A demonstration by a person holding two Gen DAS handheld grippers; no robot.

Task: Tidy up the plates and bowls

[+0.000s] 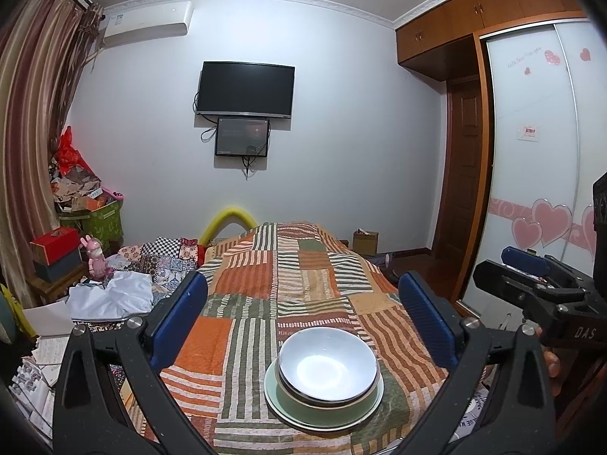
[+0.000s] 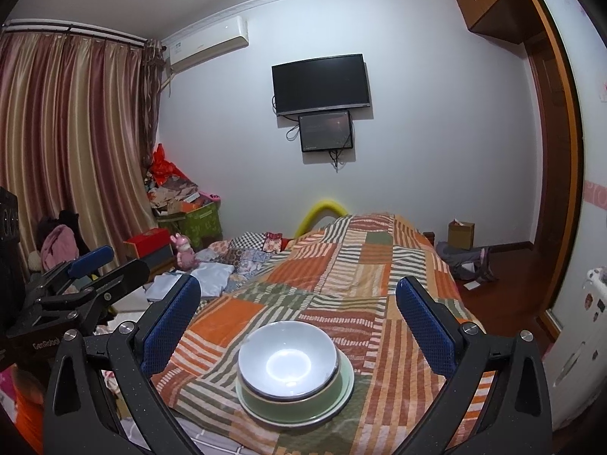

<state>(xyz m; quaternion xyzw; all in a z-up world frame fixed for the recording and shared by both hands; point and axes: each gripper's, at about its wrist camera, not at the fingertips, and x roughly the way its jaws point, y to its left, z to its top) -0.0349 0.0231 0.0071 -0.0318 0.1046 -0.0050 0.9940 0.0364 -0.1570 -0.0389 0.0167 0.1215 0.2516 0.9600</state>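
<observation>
A white bowl (image 1: 328, 364) (image 2: 287, 358) sits nested in a green bowl (image 1: 299, 398) (image 2: 261, 394), and both rest on a pale green plate (image 1: 326, 419) (image 2: 303, 415) on the patchwork quilt. My left gripper (image 1: 303, 318) hovers above and behind the stack, open and holding nothing. My right gripper (image 2: 297, 320) hovers the same way, open, with the stack low between its blue fingers. Each gripper shows at the edge of the other's view: the right gripper (image 1: 531, 276) and the left gripper (image 2: 91, 269).
The striped quilt (image 1: 288, 284) (image 2: 360, 265) covers a bed running toward the far wall. Clutter, boxes and a pink toy (image 1: 96, 259) lie to the left. A wardrobe with sliding doors (image 1: 538, 151) and a wooden floor are on the right.
</observation>
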